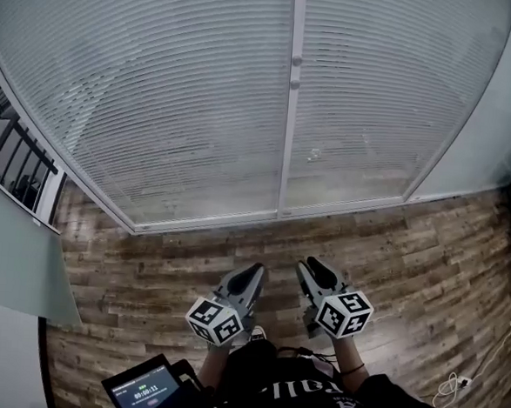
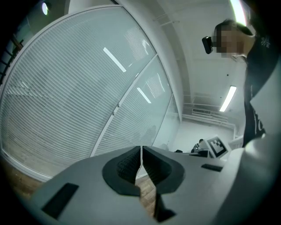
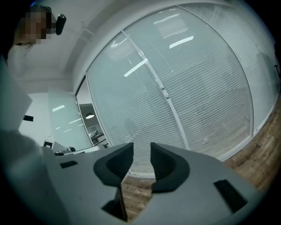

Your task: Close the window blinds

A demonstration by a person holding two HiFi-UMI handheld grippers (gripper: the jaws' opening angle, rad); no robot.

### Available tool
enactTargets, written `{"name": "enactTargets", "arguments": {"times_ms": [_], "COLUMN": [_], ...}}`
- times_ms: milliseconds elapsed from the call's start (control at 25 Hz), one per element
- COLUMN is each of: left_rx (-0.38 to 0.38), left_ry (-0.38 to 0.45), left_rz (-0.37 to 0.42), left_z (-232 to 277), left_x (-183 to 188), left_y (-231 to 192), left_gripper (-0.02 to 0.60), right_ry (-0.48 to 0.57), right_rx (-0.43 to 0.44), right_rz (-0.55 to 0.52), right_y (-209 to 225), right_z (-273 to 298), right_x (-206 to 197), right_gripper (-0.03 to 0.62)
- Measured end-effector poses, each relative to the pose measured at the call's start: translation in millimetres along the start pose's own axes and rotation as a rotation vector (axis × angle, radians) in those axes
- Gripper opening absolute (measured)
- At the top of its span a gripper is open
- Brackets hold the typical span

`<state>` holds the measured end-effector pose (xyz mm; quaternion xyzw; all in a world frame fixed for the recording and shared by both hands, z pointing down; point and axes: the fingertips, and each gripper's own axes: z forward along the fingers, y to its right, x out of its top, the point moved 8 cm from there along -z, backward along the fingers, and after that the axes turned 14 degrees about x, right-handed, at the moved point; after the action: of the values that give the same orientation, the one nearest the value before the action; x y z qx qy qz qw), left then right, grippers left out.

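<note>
White slatted window blinds (image 1: 184, 98) cover two tall glass panes split by a white mullion (image 1: 291, 97); they also fill the left gripper view (image 2: 66, 92) and the right gripper view (image 3: 197, 88). Both grippers are held low near the person's body, well short of the window. My left gripper (image 1: 256, 275) has its jaws pressed together with nothing between them (image 2: 141, 154). My right gripper (image 1: 310, 267) has a narrow gap between its jaws and holds nothing (image 3: 142, 150). No cord or wand shows clearly.
A wood-plank floor (image 1: 426, 254) runs from the window sill to the person. A tablet with a timer (image 1: 148, 390) sits at bottom left. A glass partition and dark railing (image 1: 18, 173) stand at left. A white cable (image 1: 457, 383) lies at the right.
</note>
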<state>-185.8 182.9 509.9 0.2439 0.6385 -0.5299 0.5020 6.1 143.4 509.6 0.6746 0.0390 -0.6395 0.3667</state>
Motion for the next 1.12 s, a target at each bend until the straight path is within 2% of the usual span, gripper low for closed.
{"name": "enactTargets", "arguments": {"times_ms": [120, 280, 480, 640, 880, 1120], "left_rx": [-0.013, -0.021, 0.000, 0.019, 0.034, 0.061], "left_ry": [0.005, -0.004, -0.036, -0.068, -0.074, -0.064], "left_rz": [0.009, 0.017, -0.003, -0.010, 0.042, 0.060], "left_z": [2.5, -3.9, -34.1, -56.3, -85.1, -116.3], "left_x": [-12.6, -42.1, -98.6, -136.9, -151.4, -146.7], "left_y": [37.9, 109.9, 188.7, 237.4, 271.3, 267.5], "left_gripper": [0.005, 0.005, 0.005, 0.005, 0.005, 0.005], "right_ry": [0.006, 0.001, -0.047, -0.072, -0.059, -0.058], "right_rx": [0.010, 0.019, 0.041, 0.075, 0.123, 0.154], "right_rz": [-0.010, -0.022, -0.048, -0.036, -0.039, -0.064], "right_y": [3.1, 2.3, -7.6, -10.1, -21.5, -50.1], "right_z": [-36.4, -111.2, -201.7, -252.5, -281.5, -284.2], "right_x": [1.4, -0.2, -23.9, -43.3, -55.3, -63.7], "right_gripper": [0.130, 0.130, 0.130, 0.130, 0.130, 0.130]}}
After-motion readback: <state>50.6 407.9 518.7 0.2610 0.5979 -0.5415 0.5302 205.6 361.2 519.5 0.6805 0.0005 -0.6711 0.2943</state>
